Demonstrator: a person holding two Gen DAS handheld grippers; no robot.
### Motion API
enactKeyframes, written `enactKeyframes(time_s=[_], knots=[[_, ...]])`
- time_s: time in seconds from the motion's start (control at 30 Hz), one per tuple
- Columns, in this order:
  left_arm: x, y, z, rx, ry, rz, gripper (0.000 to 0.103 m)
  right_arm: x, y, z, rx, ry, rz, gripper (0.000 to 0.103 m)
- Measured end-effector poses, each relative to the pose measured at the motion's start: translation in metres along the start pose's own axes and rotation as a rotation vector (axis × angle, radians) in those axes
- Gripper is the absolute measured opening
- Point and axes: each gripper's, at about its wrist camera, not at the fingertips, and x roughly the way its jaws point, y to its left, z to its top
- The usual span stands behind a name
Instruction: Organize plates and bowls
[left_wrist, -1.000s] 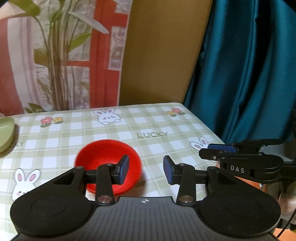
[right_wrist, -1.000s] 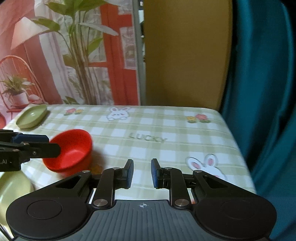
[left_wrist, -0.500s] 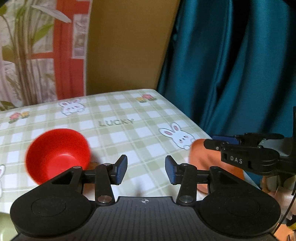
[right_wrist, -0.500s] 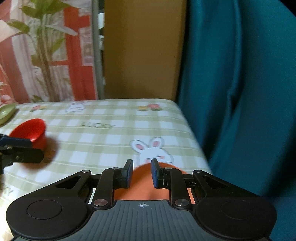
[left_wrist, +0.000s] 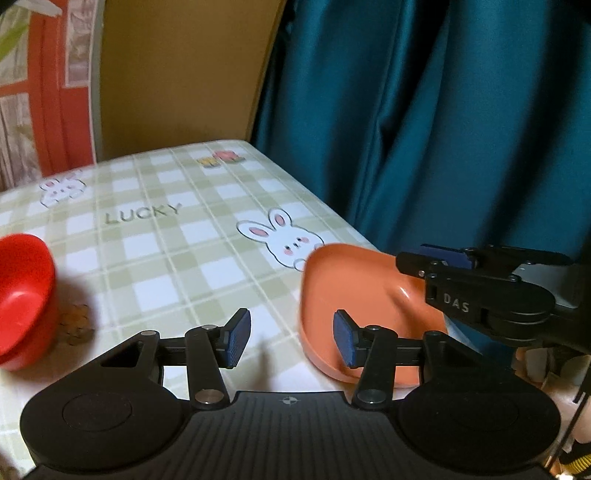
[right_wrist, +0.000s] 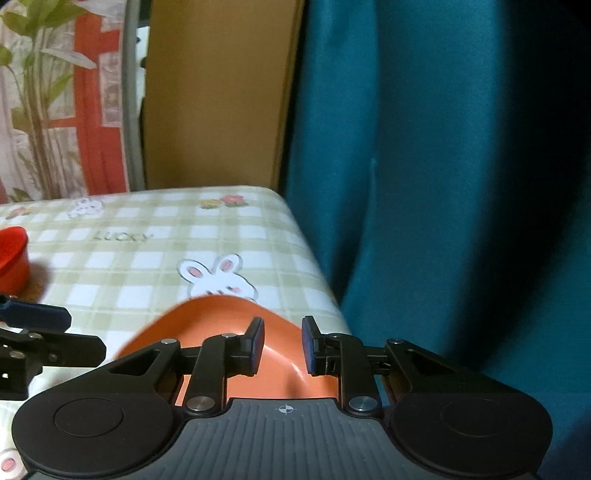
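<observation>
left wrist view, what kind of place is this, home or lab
Most likely a home, hedged. A table under a checked bunny tablecloth holds a red bowl and an orange plate, with a teal curtain hanging close behind.

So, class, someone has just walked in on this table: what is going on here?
A person holds two hand-held grippers over a checked tablecloth, sorting dishes. Both point towards an orange plate at the table's right edge. The left hand-held gripper is empty, and its jaws have just been opening. The right hand-held gripper hovers above the plate, jaws narrowly apart, gripping nothing. A red bowl sits off to the left.
</observation>
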Motion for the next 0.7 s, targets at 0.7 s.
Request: enactKeyframes(time_s=[0.7], knots=[[0.027, -0.003, -0.007, 0.008, 0.077, -0.037, 0.032, 0.014, -0.022, -0.031, 0.158, 0.085, -0.003, 0.021]])
